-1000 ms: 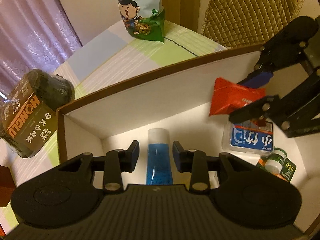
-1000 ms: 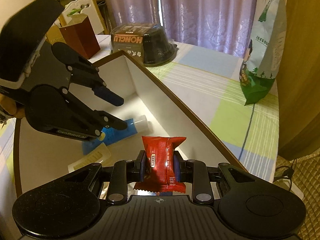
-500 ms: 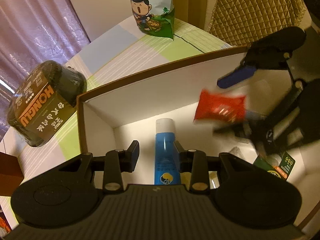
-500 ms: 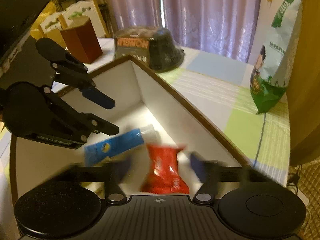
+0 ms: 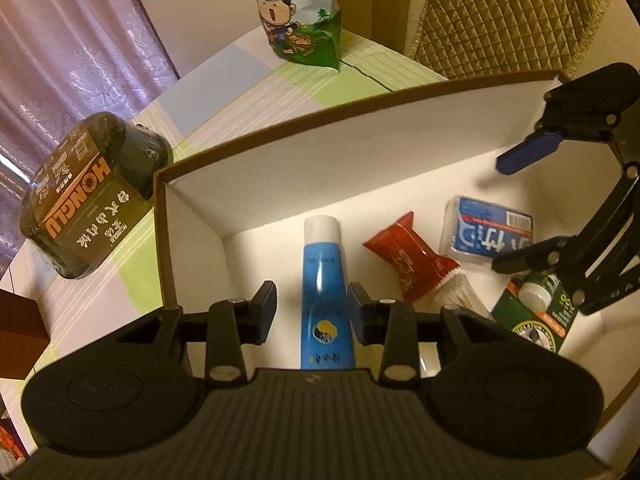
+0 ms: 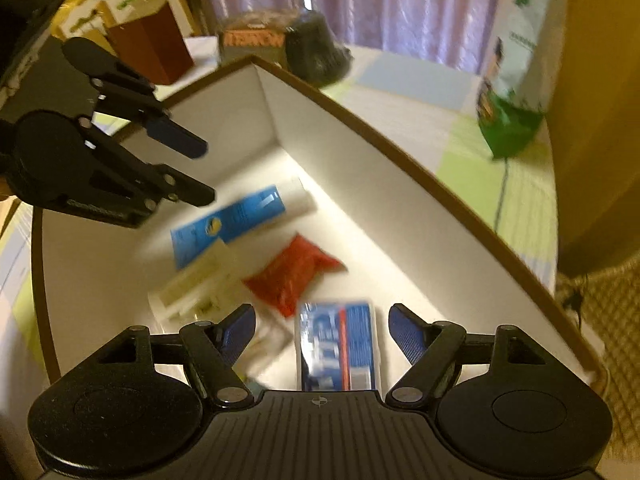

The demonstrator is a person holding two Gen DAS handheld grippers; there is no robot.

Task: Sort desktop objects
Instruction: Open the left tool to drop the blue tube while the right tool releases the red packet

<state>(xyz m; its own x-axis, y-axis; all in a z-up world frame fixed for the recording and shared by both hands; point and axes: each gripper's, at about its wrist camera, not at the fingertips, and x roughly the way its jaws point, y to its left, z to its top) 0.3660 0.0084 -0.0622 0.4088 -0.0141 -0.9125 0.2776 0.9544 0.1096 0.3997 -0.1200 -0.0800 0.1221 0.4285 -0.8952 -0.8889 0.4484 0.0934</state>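
Both jaws spread wide, nothing gripped: right gripper (image 6: 322,326) parted over the box floor, left gripper (image 5: 312,306) parted too, hanging above the blue tube (image 5: 325,292) without touching it. Red snack packet (image 5: 410,258) lying loose on the floor of the box (image 5: 360,148), just beside the tube, corner resting on the cotton swab pack (image 5: 460,294), near the blue-label case (image 5: 490,230). Looks like a drop-off step just wrapping up. Probably calls for lifting clear of the box rim and heading for the leftovers outside, like the dark bowl pack (image 5: 86,198) off the box's corner or the snack bag (image 5: 302,12) at the table's far edge.

Box (image 5: 360,128) on striped tablecloth (image 5: 224,92)
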